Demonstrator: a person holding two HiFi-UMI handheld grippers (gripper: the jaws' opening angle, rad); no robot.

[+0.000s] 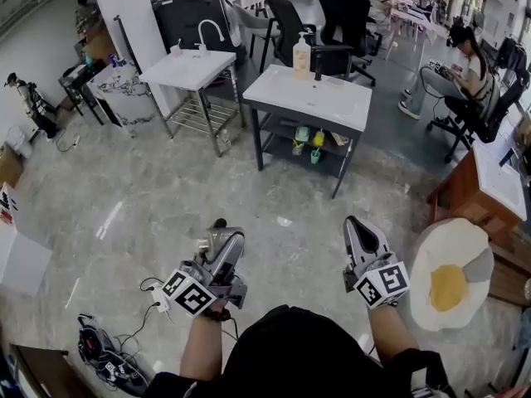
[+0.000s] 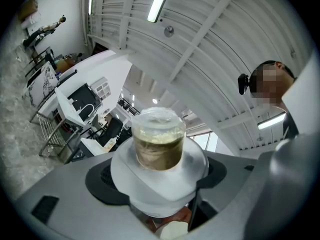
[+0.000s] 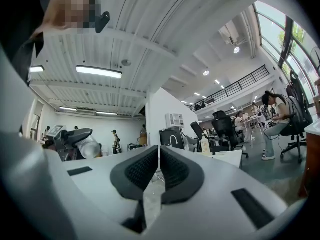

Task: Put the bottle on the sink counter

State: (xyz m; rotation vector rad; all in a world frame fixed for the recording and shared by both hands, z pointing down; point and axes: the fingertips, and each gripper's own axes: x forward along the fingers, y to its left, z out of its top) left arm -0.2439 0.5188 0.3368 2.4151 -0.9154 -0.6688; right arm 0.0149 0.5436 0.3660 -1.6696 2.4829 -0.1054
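Pinched between left gripper [image 2: 158, 180] fingers [image 2: 102, 180]: bottle [image 2: 159, 149], long axis along fingers, far end sticking out past fingertips. Smooth white rounded body, clear cylindrical end, brownish inside, cloudy cap. Right gripper [image 3: 159, 170] fingers pressed together, nothing between. Sink table [image 1: 332, 106] well beyond fingertips.

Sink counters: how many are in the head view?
2. The left counter stands ahead; the right counter beside it bears a pump bottle. More may be hidden behind furniture.
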